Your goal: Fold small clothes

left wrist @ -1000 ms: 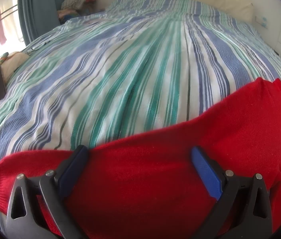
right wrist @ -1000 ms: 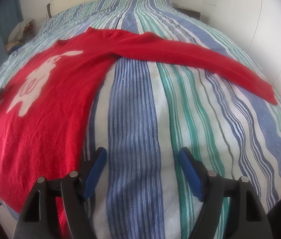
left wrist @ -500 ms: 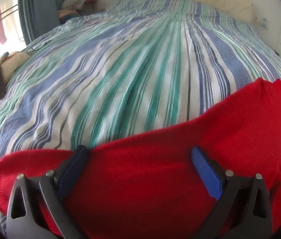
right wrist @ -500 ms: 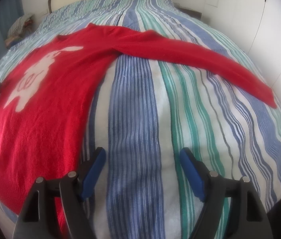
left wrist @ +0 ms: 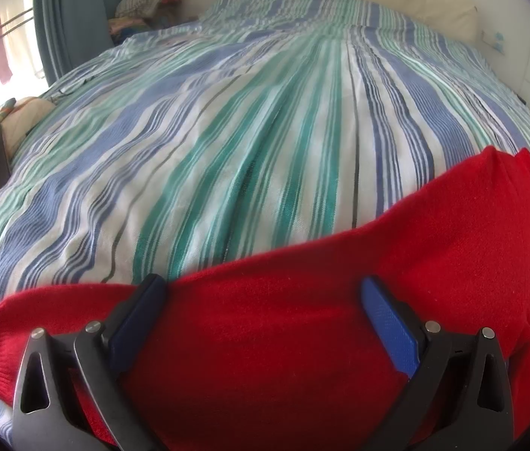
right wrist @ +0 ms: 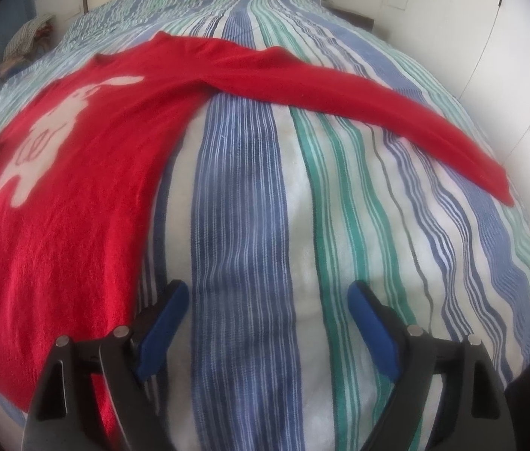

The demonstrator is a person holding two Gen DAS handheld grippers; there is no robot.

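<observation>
Both my left gripper (left wrist: 263, 314) and right gripper (right wrist: 266, 315) hang spread wide, holding nothing, so pinching the red sweater (right wrist: 77, 188) carelessly risks catching the striped bedspread (right wrist: 242, 225) underneath.

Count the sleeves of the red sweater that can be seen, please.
2. One sleeve stretches right across the striped bedspread; the other sleeve lies below the open left gripper.

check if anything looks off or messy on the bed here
Nothing stands out. The red sweater lies flat and unfolded on the striped bedspread, both sleeves spread out. Both the left gripper and right gripper are open, holding nothing.
</observation>
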